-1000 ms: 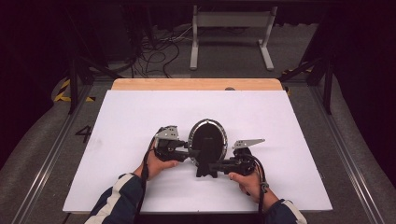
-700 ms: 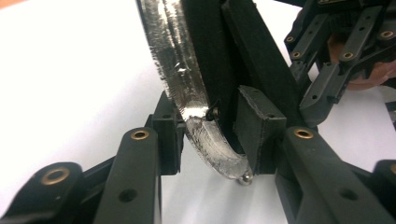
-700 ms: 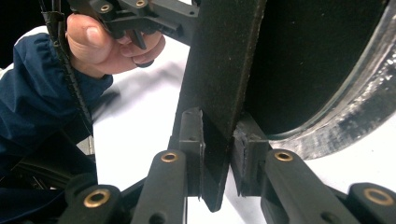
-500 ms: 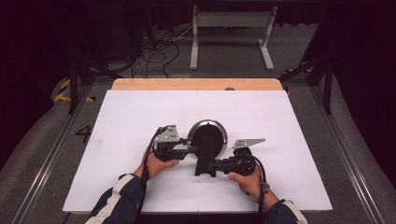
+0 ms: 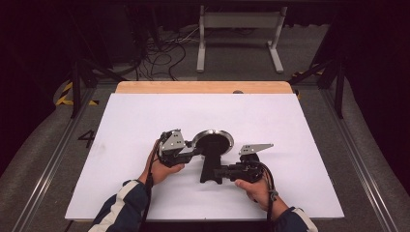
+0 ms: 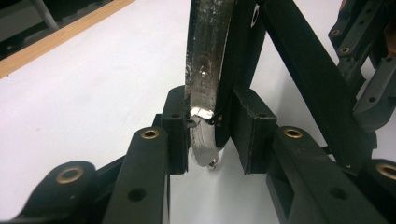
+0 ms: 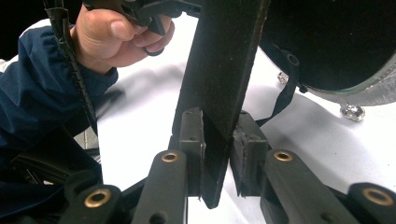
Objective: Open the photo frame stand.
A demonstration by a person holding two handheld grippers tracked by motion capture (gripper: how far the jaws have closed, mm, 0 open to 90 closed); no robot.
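A round black pan (image 5: 212, 142) with a silver rim is held over the white table, its flat black handle (image 5: 210, 169) pointing toward the person. My left gripper (image 5: 196, 152) comes in from the left. Its jaws have just been closing, and its pads now press on the silver rim (image 6: 203, 70) and the black wall beside it. From the right, my right gripper (image 5: 217, 173) is shut on the handle. In the right gripper view the handle (image 7: 219, 70) stands clamped between my right gripper's (image 7: 217, 158) pads, with the pan's body (image 7: 336, 42) at the upper right.
A white sheet (image 5: 145, 121) covers the table, with a wooden strip (image 5: 203, 87) along the far edge. Beyond it on the floor stand a white metal frame (image 5: 239, 29) and loose cables (image 5: 159, 53). The person's other hand (image 7: 116, 32) and blue sleeve show in the right gripper view.
The pan's round face looked tall and upright a second ago; it now looks flatter, tipped toward level. Both hands stay almost where they were.
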